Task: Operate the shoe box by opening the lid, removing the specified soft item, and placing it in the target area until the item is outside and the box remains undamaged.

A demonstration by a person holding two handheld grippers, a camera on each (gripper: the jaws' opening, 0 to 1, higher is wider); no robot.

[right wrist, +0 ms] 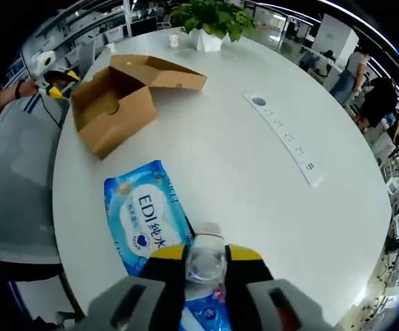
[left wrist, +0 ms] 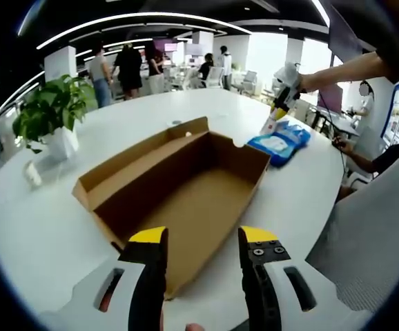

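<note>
Right gripper point(right wrist: 205, 258) is pinching a clear bottle point(right wrist: 205, 261) over the blue wipes pack point(right wrist: 144, 217), left gripper point(left wrist: 203, 238) spread above the open shoe box point(left wrist: 179, 186); lowering gently looks wise.

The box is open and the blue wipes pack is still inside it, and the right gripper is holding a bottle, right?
Not quite. The blue wipes pack lies on the white table, outside the box; the left gripper view shows the open box empty. The right gripper does hold a bottle.
</note>
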